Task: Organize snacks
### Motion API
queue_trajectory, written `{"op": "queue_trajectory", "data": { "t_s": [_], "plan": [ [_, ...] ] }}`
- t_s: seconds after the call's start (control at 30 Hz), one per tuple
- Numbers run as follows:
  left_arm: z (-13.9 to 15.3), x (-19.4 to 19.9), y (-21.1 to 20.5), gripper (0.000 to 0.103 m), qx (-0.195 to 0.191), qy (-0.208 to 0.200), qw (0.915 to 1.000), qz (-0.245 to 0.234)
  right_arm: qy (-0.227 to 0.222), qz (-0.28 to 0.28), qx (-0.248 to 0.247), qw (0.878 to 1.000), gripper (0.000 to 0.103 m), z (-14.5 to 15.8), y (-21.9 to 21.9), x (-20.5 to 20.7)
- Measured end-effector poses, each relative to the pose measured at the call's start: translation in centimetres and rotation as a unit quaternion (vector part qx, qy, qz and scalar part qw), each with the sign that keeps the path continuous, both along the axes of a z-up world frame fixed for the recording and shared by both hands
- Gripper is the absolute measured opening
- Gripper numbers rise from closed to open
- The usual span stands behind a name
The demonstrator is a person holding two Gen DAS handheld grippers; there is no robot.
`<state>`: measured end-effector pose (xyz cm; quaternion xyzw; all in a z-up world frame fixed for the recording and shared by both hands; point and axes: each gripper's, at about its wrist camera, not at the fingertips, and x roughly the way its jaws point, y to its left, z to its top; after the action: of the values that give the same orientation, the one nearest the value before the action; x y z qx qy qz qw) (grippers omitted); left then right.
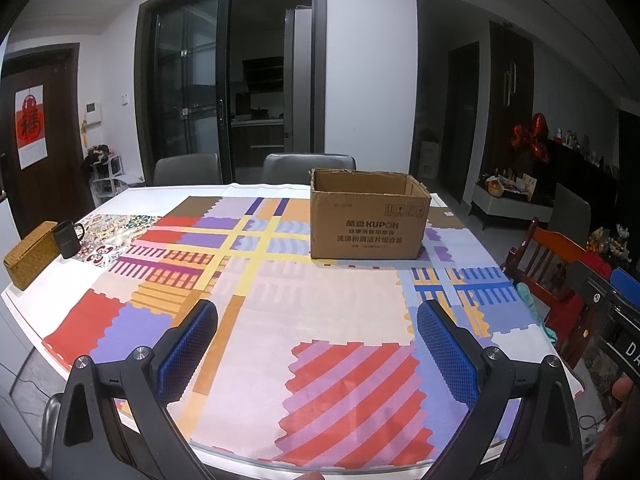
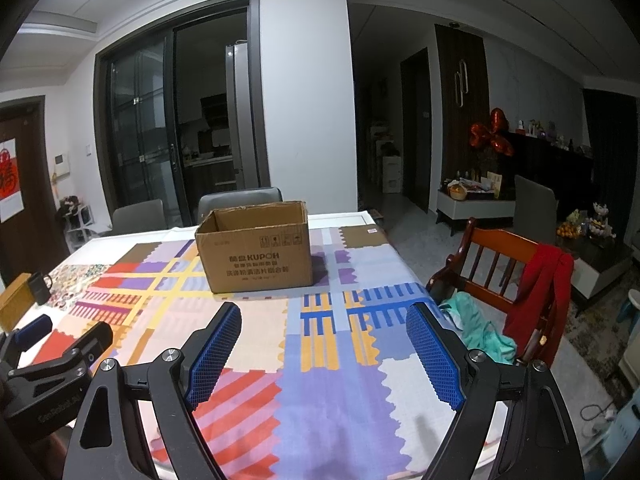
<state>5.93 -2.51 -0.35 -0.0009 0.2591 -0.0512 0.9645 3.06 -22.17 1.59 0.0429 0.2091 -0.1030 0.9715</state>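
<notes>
1. The cardboard box (image 1: 370,216) stands open-topped toward the table's (image 1: 120,196) far side, likely to receive snacks.
2. Left gripper (image 1: 318,320) and right gripper (image 2: 324,324) hover spread, empty.
3. No snacks visible; possibly inside the box.

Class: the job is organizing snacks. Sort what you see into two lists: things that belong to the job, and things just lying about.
Belongs to the job:
cardboard box, open-topped
left gripper, open
right gripper, open
No snacks show.

Lying about:
black mug
woven basket
red garment on the wooden chair
</notes>
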Motion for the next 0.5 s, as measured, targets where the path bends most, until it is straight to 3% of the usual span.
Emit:
{"op": "queue_trajectory", "data": {
  "t_s": [0.5],
  "plan": [
    [0.13, -0.35, 0.06, 0.102, 0.004, -0.005, 1.0, -0.001, -0.003, -0.002, -0.001, 1.0, 0.085, 0.14, -0.26, 0.17]
  ]
}}
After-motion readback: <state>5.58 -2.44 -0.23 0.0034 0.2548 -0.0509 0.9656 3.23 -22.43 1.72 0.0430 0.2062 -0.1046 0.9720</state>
